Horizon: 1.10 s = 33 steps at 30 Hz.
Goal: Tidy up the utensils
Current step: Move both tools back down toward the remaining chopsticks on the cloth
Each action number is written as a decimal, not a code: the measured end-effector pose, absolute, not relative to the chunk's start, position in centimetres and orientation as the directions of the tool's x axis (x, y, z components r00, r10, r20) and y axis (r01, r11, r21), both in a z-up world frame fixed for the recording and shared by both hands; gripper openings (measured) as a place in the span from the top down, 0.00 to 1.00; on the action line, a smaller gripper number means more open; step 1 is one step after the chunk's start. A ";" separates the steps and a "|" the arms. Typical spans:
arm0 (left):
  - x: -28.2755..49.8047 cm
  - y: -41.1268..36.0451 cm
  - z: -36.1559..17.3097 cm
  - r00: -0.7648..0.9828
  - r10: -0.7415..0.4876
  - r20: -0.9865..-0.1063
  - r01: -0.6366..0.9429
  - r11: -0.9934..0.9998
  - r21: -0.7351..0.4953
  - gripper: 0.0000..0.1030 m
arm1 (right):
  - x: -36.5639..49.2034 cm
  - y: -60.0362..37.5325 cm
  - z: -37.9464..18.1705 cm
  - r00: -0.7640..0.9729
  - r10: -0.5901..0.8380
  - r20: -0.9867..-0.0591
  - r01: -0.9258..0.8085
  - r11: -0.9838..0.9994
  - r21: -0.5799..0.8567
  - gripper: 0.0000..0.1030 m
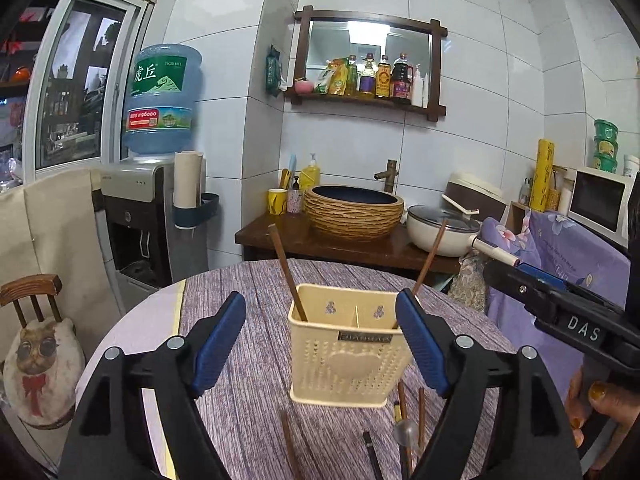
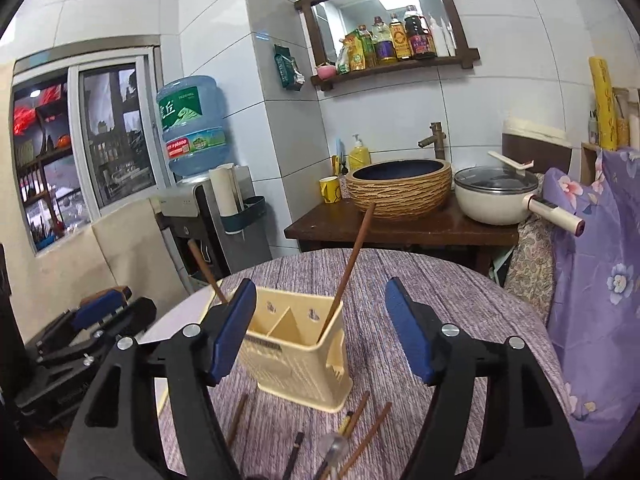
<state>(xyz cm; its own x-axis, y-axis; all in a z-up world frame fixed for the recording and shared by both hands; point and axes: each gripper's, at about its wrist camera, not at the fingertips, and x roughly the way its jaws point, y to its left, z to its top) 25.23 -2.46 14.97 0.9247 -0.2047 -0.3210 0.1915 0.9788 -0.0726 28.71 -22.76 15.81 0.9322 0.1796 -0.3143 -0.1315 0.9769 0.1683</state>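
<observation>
The cream utensil holder (image 1: 352, 354) is standing upright on the round table (image 1: 248, 380) with its purple striped cloth, and it is sitting between the spread blue pads of the left gripper (image 1: 325, 344), whose jaws are standing wide apart and grasping nothing. The holder is divided into two compartments: one brown chopstick (image 1: 287, 272) is leaning out of the left compartment toward 11 o'clock, and a second chopstick (image 1: 430, 256) is leaning out of the right compartment toward 1 o'clock. In the right wrist view the right gripper (image 2: 322, 334) is likewise standing released, its pads clear of everything, with the holder lying just inside its left pad at about 9 o'clock from the gap's centre. More loose utensils (image 2: 360, 440) are lying flat on the cloth at 6 o'clock of the holder, just in front of its base: several brown chopsticks, a dark stick and something with a clear rounded end, too blurred to tell. At 3 o'clock in the left wrist view a hand (image 1: 600, 404) is gripping the other tool's black body.
</observation>
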 end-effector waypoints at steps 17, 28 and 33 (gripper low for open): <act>21.7 0.0 6.5 0.843 -0.117 -0.525 0.101 0.993 -0.059 0.20 | 22.3 -20.4 8.2 0.876 0.028 -0.481 -0.051 0.998 -0.034 0.27; 20.5 1.4 2.5 0.786 -0.066 -0.615 0.068 0.997 -0.020 0.20 | 21.1 -19.5 4.6 0.830 0.013 -0.558 -0.052 0.997 -0.055 0.27; 20.3 1.7 1.3 0.764 -0.059 -0.642 0.065 0.998 -0.015 0.20 | 21.5 -19.7 3.0 0.804 0.018 -0.595 -0.052 0.998 -0.041 0.27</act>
<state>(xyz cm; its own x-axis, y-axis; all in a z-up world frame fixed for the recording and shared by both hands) 20.34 1.73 1.27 0.7641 -0.0592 -0.6423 0.0645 0.9978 -0.0152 21.50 -19.70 3.05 0.8037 0.0176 -0.5947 -0.0522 0.9978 -0.0409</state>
